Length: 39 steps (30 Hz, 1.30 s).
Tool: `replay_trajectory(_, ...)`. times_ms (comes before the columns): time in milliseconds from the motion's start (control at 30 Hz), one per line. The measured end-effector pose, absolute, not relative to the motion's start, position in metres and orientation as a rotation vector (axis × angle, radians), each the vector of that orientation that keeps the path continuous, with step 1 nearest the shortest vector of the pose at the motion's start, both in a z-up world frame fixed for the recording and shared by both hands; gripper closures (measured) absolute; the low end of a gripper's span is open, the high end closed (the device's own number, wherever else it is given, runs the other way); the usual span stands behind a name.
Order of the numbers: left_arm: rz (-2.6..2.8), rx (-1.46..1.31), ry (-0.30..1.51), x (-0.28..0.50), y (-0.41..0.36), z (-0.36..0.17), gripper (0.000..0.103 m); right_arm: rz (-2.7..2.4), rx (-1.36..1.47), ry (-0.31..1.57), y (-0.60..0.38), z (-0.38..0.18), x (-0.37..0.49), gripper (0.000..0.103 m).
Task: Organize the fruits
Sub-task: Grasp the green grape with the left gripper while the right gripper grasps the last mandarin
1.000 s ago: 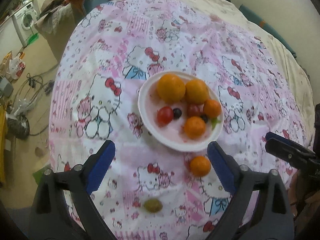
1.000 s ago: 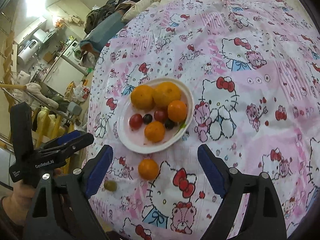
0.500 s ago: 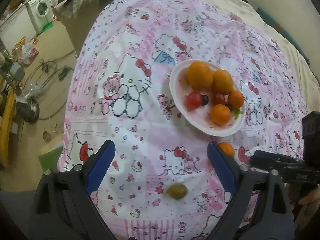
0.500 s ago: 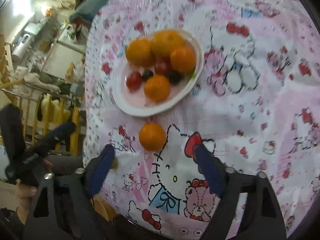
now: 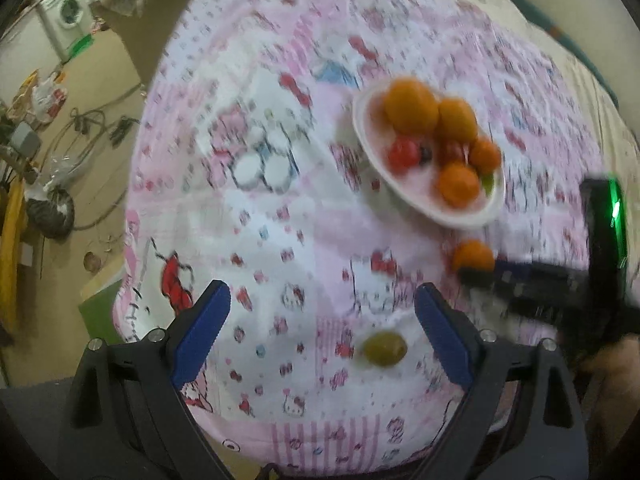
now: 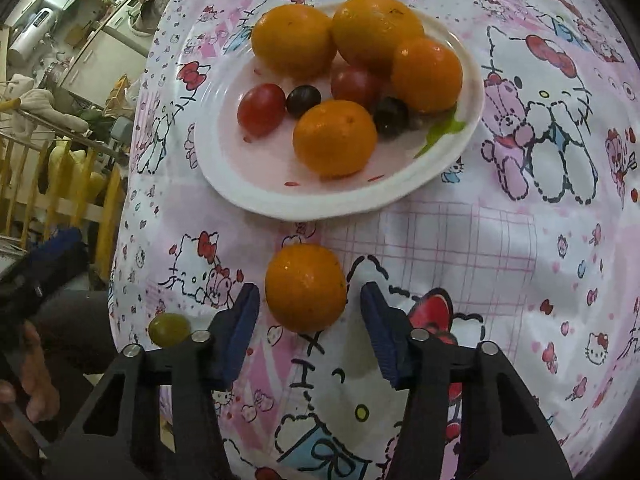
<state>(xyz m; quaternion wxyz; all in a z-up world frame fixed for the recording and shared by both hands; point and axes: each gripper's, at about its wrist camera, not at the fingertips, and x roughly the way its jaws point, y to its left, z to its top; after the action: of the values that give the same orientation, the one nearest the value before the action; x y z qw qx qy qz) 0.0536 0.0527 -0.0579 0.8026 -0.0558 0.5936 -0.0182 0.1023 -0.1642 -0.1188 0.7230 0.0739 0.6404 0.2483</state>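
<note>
Left wrist view: the left gripper, jaws wide and empty, has dropped toward a green grape at lower centre; the plate sits upper right.

Right wrist view: the right gripper has descended, jaws closing around a loose mandarin below the plate, pads not yet touching; plating should follow.

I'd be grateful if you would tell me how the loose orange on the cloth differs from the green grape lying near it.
The loose orange is bright orange; the green grape is olive green. The orange is clearly larger and rounder, the grape small and oval. The orange sits between the closing fingers of the right hand-held gripper, not yet pressed; the grape lies between the open left hand-held gripper fingers. Both rest on the patterned cloth, outside the white plate.
</note>
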Motion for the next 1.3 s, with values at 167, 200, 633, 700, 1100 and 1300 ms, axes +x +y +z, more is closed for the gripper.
replay_trajectory(167, -0.110, -0.017, 1.333, 0.043, 0.031, -0.074, 0.012, 0.558, 0.185, 1.386, -0.171, -0.111, 0.101, 0.064)
replay_trajectory(200, -0.140, -0.003, 1.334, 0.040, 0.026, -0.074, 0.012, 0.554, 0.200, 1.377, -0.175, -0.108, 0.101, 0.064)
replay_trajectory(633, -0.231, 0.170, 1.402, 0.036, -0.020, -0.101, 0.041, 0.516, 0.289, 1.301, -0.211, -0.079, 0.098, 0.064)
replay_trajectory(700, -0.210, 0.197, 1.400, 0.037, -0.022, -0.104, 0.056, 0.512, 0.294, 1.298, -0.215, -0.078, 0.097, 0.064)
replay_trajectory(1100, -0.219, 0.193, 1.374, 0.037, -0.037, -0.094, 0.079, 0.493, 0.275, 1.266, -0.229, -0.068, 0.093, 0.064)
replay_trajectory(1300, -0.204, 0.121, 1.327, 0.040, -0.036, -0.062, 0.079, 0.498, 0.311, 1.237, -0.238, -0.057, 0.094, 0.064)
